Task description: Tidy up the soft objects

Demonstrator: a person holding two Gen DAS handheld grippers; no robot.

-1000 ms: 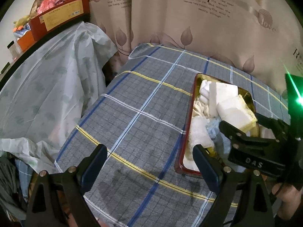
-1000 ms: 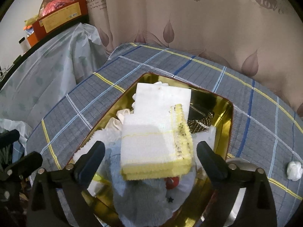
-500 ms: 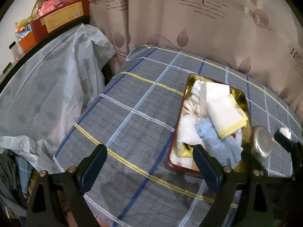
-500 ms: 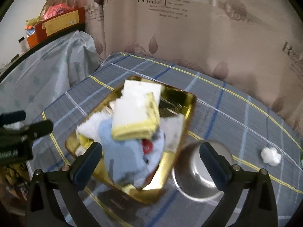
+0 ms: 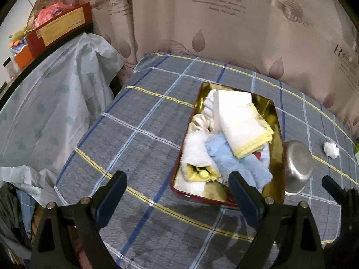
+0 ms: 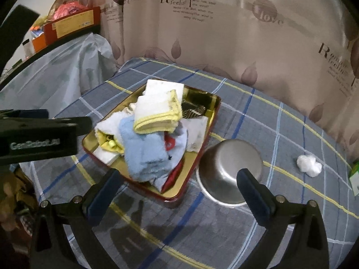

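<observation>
A gold tray with a red rim (image 5: 277,121) (image 6: 209,121) sits on the plaid tablecloth and holds a heap of soft cloths. A white towel with yellow edging (image 5: 243,125) (image 6: 158,112) lies on top, over a light blue towel (image 5: 235,159) (image 6: 143,150) and white cloths. A white cotton ball (image 5: 331,149) (image 6: 308,162) lies alone on the cloth at the right. My left gripper (image 5: 177,190) is open and empty, in front of the tray's near left corner. My right gripper (image 6: 179,186) is open and empty, above the tray's near edge.
A steel bowl (image 5: 296,164) (image 6: 230,170) lies right next to the tray. A green box (image 6: 354,179) is at the table's right edge. A plastic-covered heap (image 5: 51,103) with boxes on top stands to the left. A curtain (image 5: 224,22) hangs behind the table.
Both grippers have pulled back and up from the tray. The right gripper, close over the yellow-edged towel before, now sees the whole tray, the bowl and the cotton ball.
</observation>
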